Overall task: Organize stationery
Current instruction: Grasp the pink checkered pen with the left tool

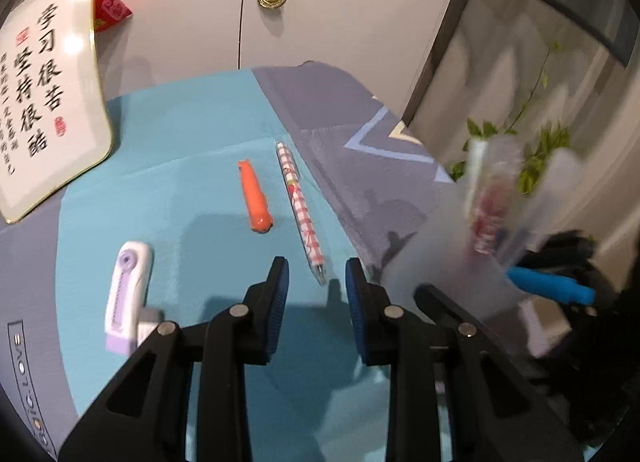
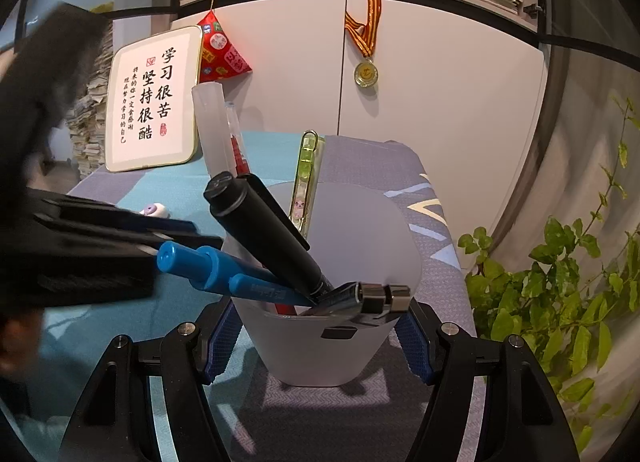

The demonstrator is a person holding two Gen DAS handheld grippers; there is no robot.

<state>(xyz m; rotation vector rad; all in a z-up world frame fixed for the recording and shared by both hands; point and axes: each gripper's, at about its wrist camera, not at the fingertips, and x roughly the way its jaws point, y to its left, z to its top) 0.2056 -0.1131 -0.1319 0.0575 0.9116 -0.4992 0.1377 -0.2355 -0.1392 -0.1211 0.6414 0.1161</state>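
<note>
My left gripper hangs open low over the teal mat, nothing between its blue pads. Just ahead of it lies a pink checked pen. An orange pen-like piece lies left of that, and a purple-and-white correction tape sits nearer left. My right gripper is shut on a frosted pen cup, one pad on each side. The cup holds a black marker, a blue marker, a green clip pen and a frosted tube. In the left wrist view the cup is a blur at the right.
A framed calligraphy board leans against the white cabinet at the back left, beside a red pouch. A medal hangs on the cabinet door. A leafy plant stands off the table's right edge.
</note>
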